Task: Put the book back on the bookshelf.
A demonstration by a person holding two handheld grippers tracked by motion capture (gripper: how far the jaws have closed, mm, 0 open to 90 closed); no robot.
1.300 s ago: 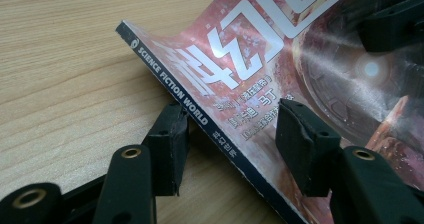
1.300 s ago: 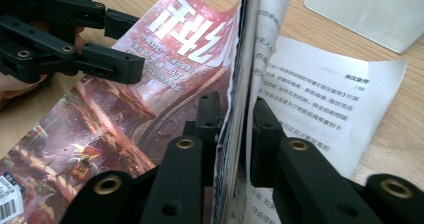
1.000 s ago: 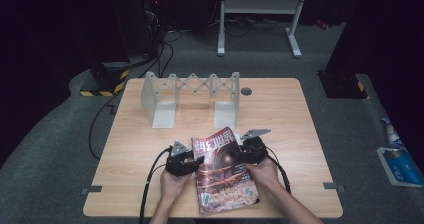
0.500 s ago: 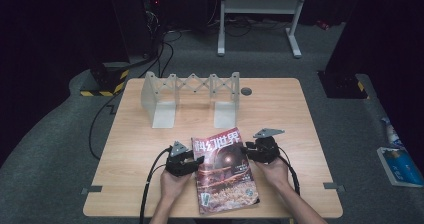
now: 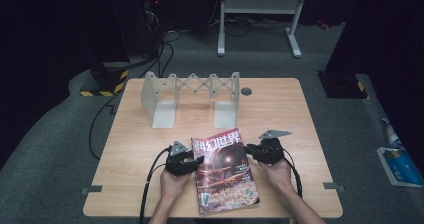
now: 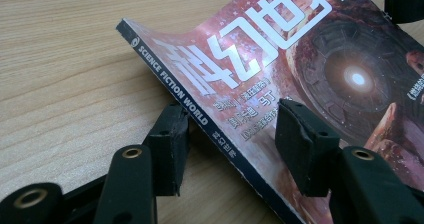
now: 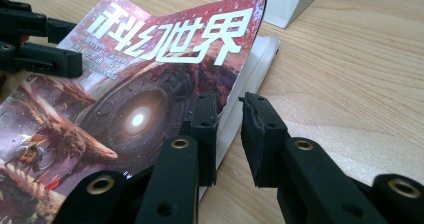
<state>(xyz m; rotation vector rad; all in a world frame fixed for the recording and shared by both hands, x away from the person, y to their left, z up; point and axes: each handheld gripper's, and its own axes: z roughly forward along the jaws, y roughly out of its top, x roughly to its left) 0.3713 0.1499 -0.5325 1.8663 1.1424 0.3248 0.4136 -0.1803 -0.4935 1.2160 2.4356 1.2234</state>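
Magazine (image 6: 300, 69), spine lettered "SCIENCE FICTION WORLD", cover title in large white Chinese characters "科幻世界", smaller cover print unreadable

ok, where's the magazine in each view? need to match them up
High view: magazine lies at the table's near edge, between the two grippers.
Left gripper view: upper right, its spine running diagonally between the left gripper fingers.
Right gripper view: left and centre, its open edge lifted between the right gripper fingers.
Shared landmark: the big white title characters on the red cover, readable in all three.
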